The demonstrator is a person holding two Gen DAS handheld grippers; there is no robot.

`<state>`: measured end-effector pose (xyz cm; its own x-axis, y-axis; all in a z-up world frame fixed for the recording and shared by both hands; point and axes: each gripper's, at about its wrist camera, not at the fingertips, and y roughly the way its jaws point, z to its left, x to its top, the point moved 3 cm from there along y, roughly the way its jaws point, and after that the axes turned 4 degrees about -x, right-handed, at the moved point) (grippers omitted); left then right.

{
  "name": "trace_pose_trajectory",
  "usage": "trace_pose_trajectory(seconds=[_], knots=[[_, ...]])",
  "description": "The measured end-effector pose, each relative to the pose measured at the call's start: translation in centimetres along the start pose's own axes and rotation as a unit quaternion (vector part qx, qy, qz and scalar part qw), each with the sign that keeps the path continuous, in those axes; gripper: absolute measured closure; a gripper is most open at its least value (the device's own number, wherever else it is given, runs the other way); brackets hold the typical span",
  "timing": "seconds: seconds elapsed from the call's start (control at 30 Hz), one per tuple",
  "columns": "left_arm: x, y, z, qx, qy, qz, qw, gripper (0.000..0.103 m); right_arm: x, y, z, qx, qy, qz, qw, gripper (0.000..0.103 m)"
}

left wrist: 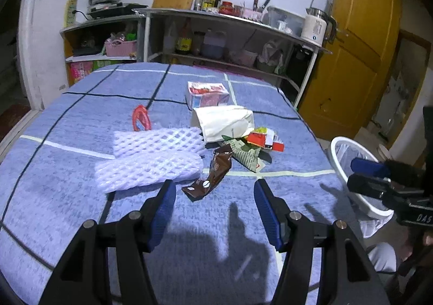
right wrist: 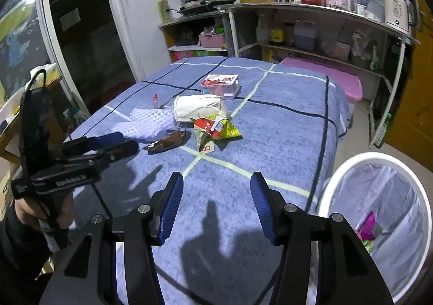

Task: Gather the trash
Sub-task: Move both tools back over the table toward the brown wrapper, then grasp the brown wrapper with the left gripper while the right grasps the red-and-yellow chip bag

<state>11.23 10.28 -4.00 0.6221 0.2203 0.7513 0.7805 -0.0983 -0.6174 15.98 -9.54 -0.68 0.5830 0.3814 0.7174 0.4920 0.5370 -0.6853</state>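
My left gripper (left wrist: 213,191) hung open and empty just short of the brown wrapper (left wrist: 213,172), lined up to take it. My right gripper (right wrist: 216,188) was spread too, empty, near the lined bin (right wrist: 379,213) beside the table (right wrist: 284,142).

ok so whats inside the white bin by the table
The white bin has a clear liner holding a magenta wrapper and something green below it. The gripper finger hides the bin's lower left.
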Motion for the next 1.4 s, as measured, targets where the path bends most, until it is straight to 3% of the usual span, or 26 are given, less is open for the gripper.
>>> trace_pose_trajectory(seconds=[0.13, 0.3, 0.57, 1.0, 1.4], knots=[[0.1, 1.8, 0.0, -0.003, 0.014, 0.017, 0.9998, 0.043, 0.5, 1.0, -0.1, 0.001, -0.001, 0.007, 1.000, 0.050], [0.5, 3.6, -0.2, -0.004, 0.031, 0.035, 0.9989, 0.052, 1.0, 2.4, -0.4, -0.001, -0.001, 0.017, 1.000, 0.050], [0.0, 5.1, -0.8, 0.000, 0.045, 0.071, 0.9965, 0.080, 2.2, 4.2, -0.3, 0.000, -0.010, 0.025, 1.000, 0.050], [-1.4, 3.0, -0.1, -0.017, 0.016, 0.057, 0.9981, 0.081, 5.1, 8.8, 0.4, 0.014, -0.035, 0.039, 0.999, 0.050], [-1.6, 3.2, 0.6, -0.024, 0.001, 0.054, 0.9983, 0.081, 5.9, 12.5, -0.6, 0.041, -0.008, 0.063, 0.997, 0.053]])
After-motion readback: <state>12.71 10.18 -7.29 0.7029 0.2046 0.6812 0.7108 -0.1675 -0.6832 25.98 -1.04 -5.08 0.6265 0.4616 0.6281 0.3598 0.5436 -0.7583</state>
